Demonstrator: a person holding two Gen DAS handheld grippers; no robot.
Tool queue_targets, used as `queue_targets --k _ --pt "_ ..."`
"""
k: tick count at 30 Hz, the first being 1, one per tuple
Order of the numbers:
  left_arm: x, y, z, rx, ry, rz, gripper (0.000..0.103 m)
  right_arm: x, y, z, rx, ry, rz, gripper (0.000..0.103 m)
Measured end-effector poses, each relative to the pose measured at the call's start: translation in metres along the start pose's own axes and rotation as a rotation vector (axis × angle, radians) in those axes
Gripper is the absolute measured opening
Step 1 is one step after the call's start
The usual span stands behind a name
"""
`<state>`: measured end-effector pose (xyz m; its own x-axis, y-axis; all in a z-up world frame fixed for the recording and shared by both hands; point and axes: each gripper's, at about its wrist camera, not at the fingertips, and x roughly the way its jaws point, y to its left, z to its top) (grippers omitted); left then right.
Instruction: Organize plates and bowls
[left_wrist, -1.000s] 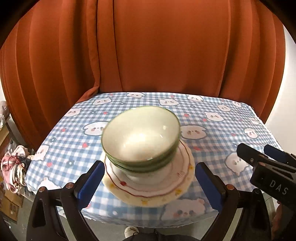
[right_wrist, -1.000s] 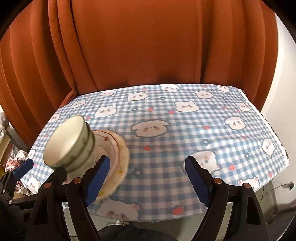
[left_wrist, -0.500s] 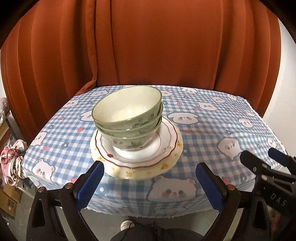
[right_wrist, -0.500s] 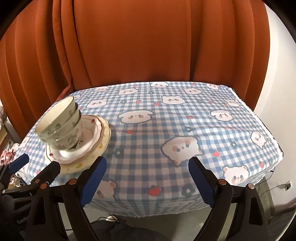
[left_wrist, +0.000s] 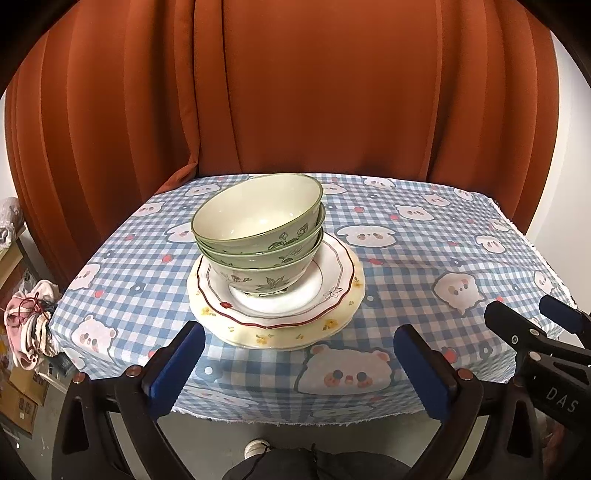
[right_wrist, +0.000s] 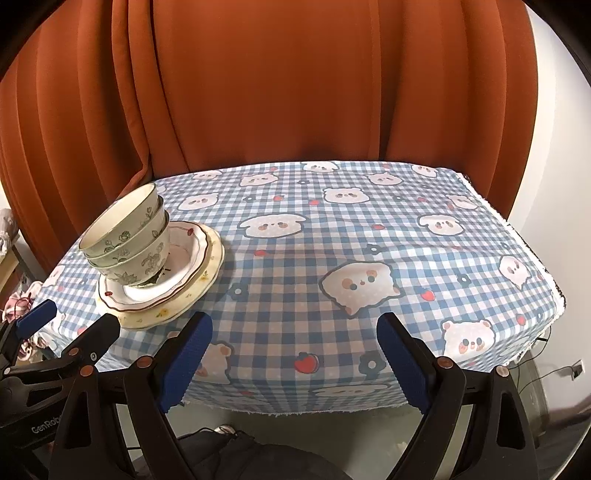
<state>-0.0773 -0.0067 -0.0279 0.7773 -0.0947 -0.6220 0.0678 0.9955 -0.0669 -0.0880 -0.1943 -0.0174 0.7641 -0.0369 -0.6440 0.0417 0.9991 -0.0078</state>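
**A:** Starting with the left gripper (left_wrist: 299, 329): wide apart, holding nothing, hovering at the near table edge just in front of the stack. Same for the right gripper (right_wrist: 294, 318): spread wide, having just been opening, with nothing between the jaws. Over bare tablecloth (right_wrist: 332, 236), to the right of the dishes.

**B:** And the dishes, from big to small?

**A:** Lowest, the yellow plate (left_wrist: 334, 325), flat on the cloth in the near left part of the table. On it, the white plate (left_wrist: 332, 275) with a red wavy rim. On that, three green bowls (left_wrist: 266, 273), nested a little askew, with the top bowl (left_wrist: 255, 216) tilted.

**B:** Easy to handle?

**A:** Probably not as one pile. Looks like glazed ceramic: stiff, smooth, likely slippery against the pads, and breakable if dropped or knocked. Together rather heavy, and top-heavy because of the bowls.

**B:** Where to take hold, then?

**A:** For the plates, at the rim. Needs one finger slid under the edge, since both lie flat. Maybe easier on soft cloth, but hard to say. For a bowl, across the wall near the rim, one finger inside and one outside. Better to take the top one alone.

**B:** Any risk?

**A:** Pushing the pile sideways while reaching. Also pinching two nested rims at once. Cannot tell how tightly the bowls sit in each other.
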Motion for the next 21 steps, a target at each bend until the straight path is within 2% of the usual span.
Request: queue_targets --k 21 --pt "0.002 -0.011 0.003 0.017 -0.013 -0.011 0.103 -0.003 -0.013 0.001 0.014 -0.011 -0.023 0.095"
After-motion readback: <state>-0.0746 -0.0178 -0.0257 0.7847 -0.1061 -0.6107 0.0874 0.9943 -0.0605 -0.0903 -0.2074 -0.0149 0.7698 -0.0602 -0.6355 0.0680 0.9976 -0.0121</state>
